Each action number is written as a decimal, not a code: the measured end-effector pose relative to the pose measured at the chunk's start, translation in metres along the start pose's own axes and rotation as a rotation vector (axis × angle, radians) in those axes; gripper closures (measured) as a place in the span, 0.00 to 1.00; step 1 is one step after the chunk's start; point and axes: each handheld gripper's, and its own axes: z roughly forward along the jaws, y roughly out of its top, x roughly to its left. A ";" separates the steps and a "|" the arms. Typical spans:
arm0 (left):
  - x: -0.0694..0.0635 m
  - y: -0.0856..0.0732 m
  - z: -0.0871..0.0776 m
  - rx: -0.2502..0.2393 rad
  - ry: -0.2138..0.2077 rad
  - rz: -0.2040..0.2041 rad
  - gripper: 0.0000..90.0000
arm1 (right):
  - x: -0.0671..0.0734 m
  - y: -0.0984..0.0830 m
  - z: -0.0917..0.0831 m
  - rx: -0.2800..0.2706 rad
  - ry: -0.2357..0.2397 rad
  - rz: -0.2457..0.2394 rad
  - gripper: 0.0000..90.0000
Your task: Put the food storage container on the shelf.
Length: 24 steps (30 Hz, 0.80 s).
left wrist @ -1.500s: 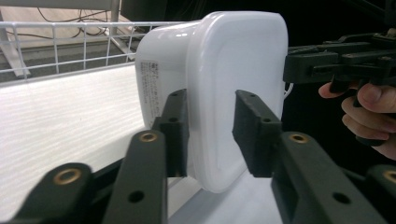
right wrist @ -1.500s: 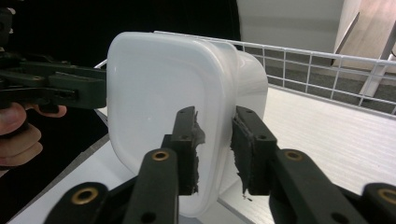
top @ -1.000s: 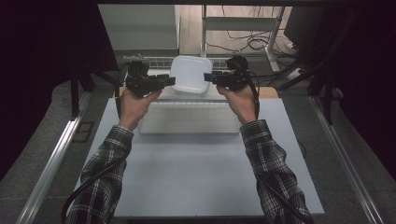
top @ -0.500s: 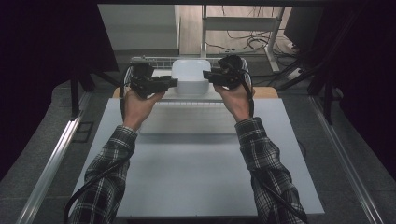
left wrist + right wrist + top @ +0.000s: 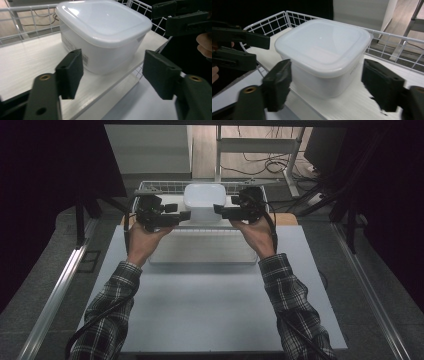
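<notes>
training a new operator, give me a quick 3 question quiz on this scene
1. True or false: the lid is on the white container.
2. What does the container rest on? A) a shelf with a wire rail B) the floor C) a plate
3. Are the left gripper and right gripper open or shut?

Key: 1 true; 2 A, the wire-railed shelf; 3 both open, one at each side of the container, not gripping it.

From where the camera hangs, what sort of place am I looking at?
Most likely a lab or recording workspace: a plain white table hemmed by dark curtains, loose cables on the floor behind, and a person working a handheld gripper beside a lidded plastic container.
</notes>
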 end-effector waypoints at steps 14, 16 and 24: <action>-0.009 -0.020 -0.003 0.025 -0.037 0.022 0.12 | 0.006 -0.023 -0.004 0.028 0.015 -0.027 0.09; -0.011 -0.022 -0.004 0.028 -0.032 0.031 0.11 | 0.007 -0.025 -0.004 0.033 0.012 -0.034 0.08; -0.016 -0.033 -0.006 0.032 -0.023 0.066 0.08 | 0.009 -0.034 -0.009 0.035 0.015 -0.047 0.05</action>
